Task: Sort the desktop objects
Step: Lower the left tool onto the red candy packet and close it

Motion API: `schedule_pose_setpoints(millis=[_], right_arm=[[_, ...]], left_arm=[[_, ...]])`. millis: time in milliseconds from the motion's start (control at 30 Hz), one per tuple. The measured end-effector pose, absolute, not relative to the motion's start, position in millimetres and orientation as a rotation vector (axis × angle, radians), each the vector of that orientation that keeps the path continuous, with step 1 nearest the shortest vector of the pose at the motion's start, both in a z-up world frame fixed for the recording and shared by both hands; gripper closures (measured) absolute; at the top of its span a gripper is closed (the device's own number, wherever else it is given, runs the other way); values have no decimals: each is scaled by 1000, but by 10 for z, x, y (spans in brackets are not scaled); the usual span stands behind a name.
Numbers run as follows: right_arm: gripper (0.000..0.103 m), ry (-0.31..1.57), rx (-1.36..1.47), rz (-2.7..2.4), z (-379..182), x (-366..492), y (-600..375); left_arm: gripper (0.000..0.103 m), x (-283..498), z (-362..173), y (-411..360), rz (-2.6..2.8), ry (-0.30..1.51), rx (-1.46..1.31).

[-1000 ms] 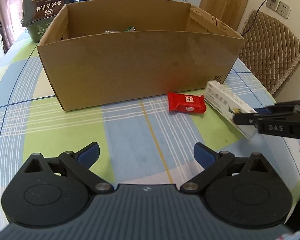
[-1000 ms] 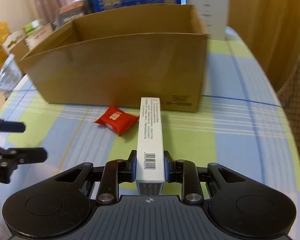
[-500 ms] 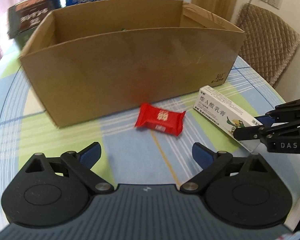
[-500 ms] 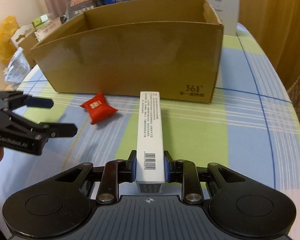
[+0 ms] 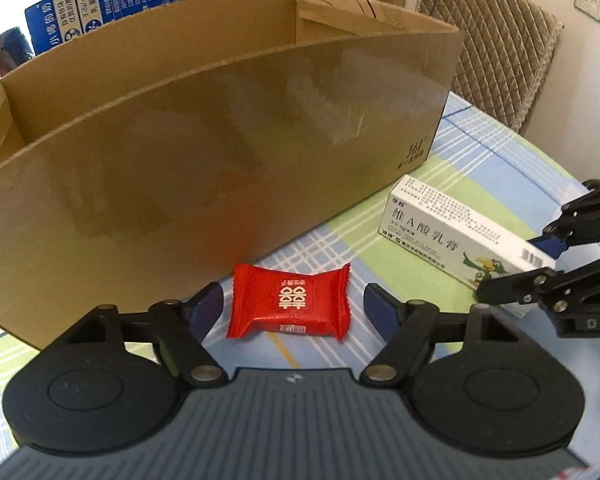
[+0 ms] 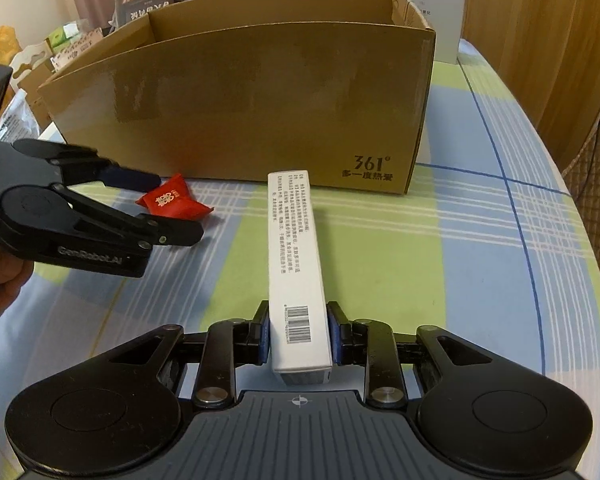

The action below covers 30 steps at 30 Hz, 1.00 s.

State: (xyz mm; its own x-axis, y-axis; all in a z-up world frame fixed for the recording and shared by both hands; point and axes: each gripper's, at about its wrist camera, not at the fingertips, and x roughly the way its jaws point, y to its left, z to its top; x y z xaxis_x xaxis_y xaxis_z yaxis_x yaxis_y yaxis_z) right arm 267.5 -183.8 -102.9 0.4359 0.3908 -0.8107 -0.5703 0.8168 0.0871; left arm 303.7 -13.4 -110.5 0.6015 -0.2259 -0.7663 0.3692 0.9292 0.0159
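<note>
Judging by what lies on the checked tablecloth (image 6: 500,240), I am partway through the sort, with two items not yet in the cardboard box (image 5: 220,140). My right gripper (image 6: 298,334) has its pads pressed flat against both long sides of the white medicine carton (image 6: 296,248), pinching it near the barcode end; the carton sticks out forward toward the box, and I cannot tell whether its far end rests on the cloth or hangs just above it. My left gripper (image 5: 292,306) sits low over the red candy packet (image 5: 290,306), which lies on the cloth just in front of the box's near wall. Its jaws have just been closing, and the packet is now between the blue fingertips (image 5: 206,304), but a gap shows on each side, so nothing is pinched there yet. From the right wrist view the same left gripper (image 6: 176,208) brackets the packet (image 6: 172,202) from the side. The box interior is mostly hidden from both cameras, so I cannot say what it already holds. What remains, as I read it: close on the candy, lift both items over the wall, and drop them inside. Beyond the box, cartons and bags crowd the back of the table; whether they belong to the sort is unclear.
</note>
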Motion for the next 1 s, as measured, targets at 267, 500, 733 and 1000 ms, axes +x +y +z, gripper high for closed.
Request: schedule_pose_setpoints(millis=[267, 500, 733, 1000], right_arm=[[78, 949, -202, 596, -1044, 2657, -1843], [79, 969, -165, 595, -1020, 2367, -1933], [64, 958, -116, 607, -1038, 2142, -1944], [54, 925, -134, 574, -1034, 2151, -1960]], left_arm=[[59, 2826, -1117, -171, -321, 891, 148], [60, 2270, -1026, -306, -219, 958, 126], [40, 1802, -953, -271, -144, 979, 37], [37, 1768, -949, -195, -145, 922, -6]])
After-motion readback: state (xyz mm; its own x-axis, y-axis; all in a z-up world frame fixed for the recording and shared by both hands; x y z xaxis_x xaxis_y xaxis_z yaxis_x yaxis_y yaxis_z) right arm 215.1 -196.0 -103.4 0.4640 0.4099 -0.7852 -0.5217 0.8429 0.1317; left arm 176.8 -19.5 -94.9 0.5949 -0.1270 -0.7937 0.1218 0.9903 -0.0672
